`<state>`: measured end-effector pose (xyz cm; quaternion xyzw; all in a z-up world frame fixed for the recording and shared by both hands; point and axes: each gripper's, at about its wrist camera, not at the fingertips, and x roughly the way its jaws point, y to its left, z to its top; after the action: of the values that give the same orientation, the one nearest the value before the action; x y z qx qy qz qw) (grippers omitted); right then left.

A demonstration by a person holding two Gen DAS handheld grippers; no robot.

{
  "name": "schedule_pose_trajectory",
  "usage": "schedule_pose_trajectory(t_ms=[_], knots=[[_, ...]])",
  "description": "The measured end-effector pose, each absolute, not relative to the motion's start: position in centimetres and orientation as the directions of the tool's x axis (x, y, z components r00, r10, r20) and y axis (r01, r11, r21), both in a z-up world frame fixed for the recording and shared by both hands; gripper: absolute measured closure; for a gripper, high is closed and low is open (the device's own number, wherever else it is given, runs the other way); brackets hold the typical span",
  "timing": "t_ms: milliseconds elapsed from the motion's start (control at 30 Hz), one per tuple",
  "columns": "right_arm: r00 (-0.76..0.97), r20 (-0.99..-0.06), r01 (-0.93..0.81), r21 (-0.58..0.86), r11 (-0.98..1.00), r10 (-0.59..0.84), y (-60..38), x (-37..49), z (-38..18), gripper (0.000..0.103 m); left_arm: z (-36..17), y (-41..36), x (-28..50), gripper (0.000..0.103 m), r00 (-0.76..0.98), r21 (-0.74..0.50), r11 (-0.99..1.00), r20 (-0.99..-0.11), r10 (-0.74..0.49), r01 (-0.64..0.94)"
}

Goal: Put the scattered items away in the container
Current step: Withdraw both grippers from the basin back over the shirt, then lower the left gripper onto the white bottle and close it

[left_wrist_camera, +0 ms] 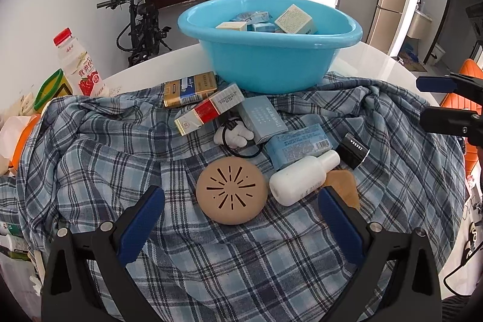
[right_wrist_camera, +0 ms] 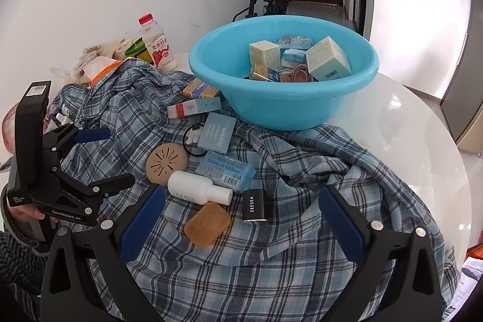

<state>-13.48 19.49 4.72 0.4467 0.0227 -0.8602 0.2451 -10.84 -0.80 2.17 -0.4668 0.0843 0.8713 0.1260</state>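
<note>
- Basin (left_wrist_camera: pixel 265 71) of blue plastic stands at the far side of the white counter (right_wrist_camera: pixel 422 141), its near edge on the plaid cloth (left_wrist_camera: pixel 120 147); I see several small boxes inside it already.
- My left hand-held gripper (left_wrist_camera: pixel 241 202) hangs just above the cloth with both blue pads spread wide, and nothing is between them.
- Directly before it lies the round tan disc (left_wrist_camera: pixel 231 194) with slits, and the white bottle (left_wrist_camera: pixel 302 177) lies on its side just beside the disc.
- My right hand-held gripper (right_wrist_camera: pixel 241 202) is also wide open and holds nothing.
- Near its pads I see the amber soap bar (right_wrist_camera: pixel 207 224) and the black ZEESEA case (right_wrist_camera: pixel 255 205), close together on the cloth.
- Behind the bottle lies a light blue packet (right_wrist_camera: pixel 226 171) with a barcode, then a grey-blue box (right_wrist_camera: pixel 217 132) that leans on a small white toy (left_wrist_camera: pixel 234 136).
- Closer to the basin lie a red and white carton (left_wrist_camera: pixel 209 107) and a gold carton (left_wrist_camera: pixel 190 89), the first touching the second.
- At the left edge of the counter stands a drink bottle (left_wrist_camera: pixel 80 65) with a red cap, upright, apart from the scattered things.
</note>
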Motion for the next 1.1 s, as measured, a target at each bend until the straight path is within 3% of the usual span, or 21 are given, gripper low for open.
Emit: schedule_pose_trajectory(t_ms=[567,967,1000,1033,1067,1100], knots=[[-0.415,-0.838,0.401,0.182,-0.898,-0.355,21.9,-12.2,-1.4,0.002,-0.9,3.8,-11.2,0.000,-0.479,0.065,-0.895,-0.861,0.174,-0.442],[-0.387,-0.845,0.382,0.216,-0.898,-0.368,22.8,-12.5,-3.0,0.002,-3.6,5.5,-14.5,0.001,-0.401,-0.036,-0.887,-0.883,0.244,-0.460],[-0.385,-0.846,0.380,0.220,-0.898,-0.370,22.8,-12.6,-3.1,0.002,-3.7,5.6,-14.6,0.004,-0.398,-0.047,-0.885,-0.881,0.255,-0.463],[-0.382,-0.846,0.378,0.224,-0.898,-0.372,22.8,-12.7,-3.2,0.002,-3.8,5.8,-14.6,0.018,-0.397,-0.053,-0.883,-0.879,0.262,-0.466],[-0.378,-0.847,0.375,0.230,-0.898,-0.375,22.9,-12.7,-3.3,0.002,-3.9,5.9,-14.6,0.040,-0.400,-0.049,-0.887,-0.880,0.256,-0.460],[-0.375,-0.847,0.374,0.235,-0.897,-0.378,23.0,-12.7,-3.3,0.002,-4.0,5.9,-14.7,0.043,-0.403,-0.051,-0.891,-0.879,0.254,-0.452]])
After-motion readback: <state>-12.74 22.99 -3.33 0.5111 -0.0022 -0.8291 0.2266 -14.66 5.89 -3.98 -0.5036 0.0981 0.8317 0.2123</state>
